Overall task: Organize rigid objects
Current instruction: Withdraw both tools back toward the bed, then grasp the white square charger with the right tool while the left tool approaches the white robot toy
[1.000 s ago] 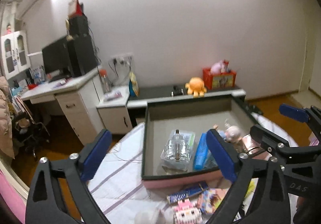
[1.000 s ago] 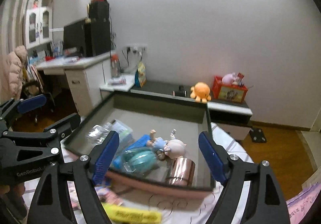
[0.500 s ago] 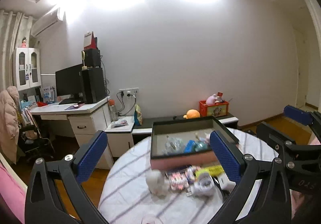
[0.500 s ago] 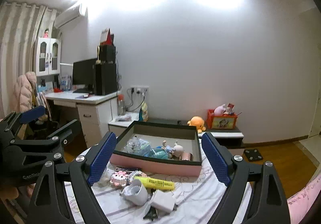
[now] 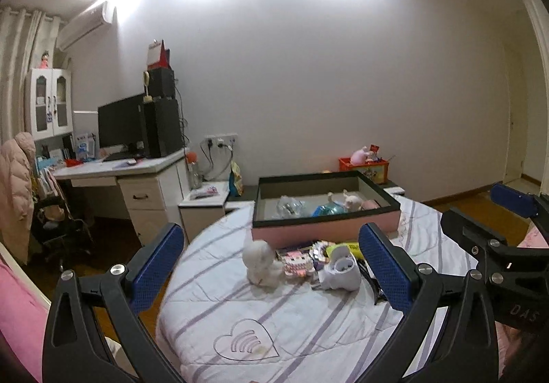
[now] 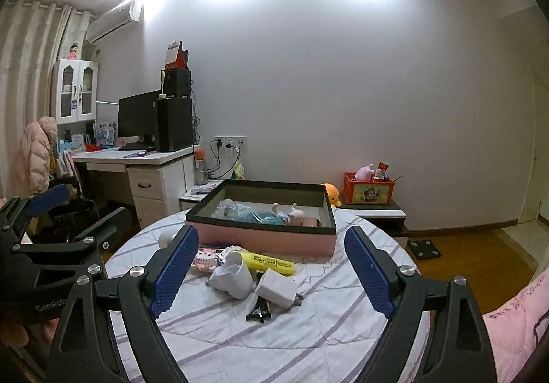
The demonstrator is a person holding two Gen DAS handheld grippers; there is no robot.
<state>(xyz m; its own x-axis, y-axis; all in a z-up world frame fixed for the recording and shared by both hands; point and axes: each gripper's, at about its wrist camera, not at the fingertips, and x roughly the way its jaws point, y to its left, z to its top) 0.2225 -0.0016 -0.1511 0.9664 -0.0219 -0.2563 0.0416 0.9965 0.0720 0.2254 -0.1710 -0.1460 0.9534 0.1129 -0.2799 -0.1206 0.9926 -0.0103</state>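
Observation:
A pink box with a dark rim [image 5: 326,232] [image 6: 260,239] stands at the far side of a round table with a striped cloth [image 5: 308,321] [image 6: 308,331]; it holds a clear bottle, a teal item and a small doll. In front of it lie a white figure [image 5: 258,261], a pink block toy [image 5: 296,263], a white cup-like item [image 6: 230,276], a yellow highlighter [image 6: 269,262], a white charger [image 6: 277,288] and a black clip [image 6: 259,312]. My left gripper [image 5: 271,270] and right gripper [image 6: 271,273] are both open, empty and held back above the near side of the table.
A white desk with a monitor [image 6: 137,122] stands at the left wall, with a chair and pink jacket [image 5: 17,191]. A low cabinet with an orange plush [image 6: 333,194] and a red crate [image 6: 369,189] stands behind the table. A pink bedspread [image 6: 514,324] lies at the right.
Both grippers have pulled back and up from just over the box to a far view of the whole table. Both stayed open and empty.

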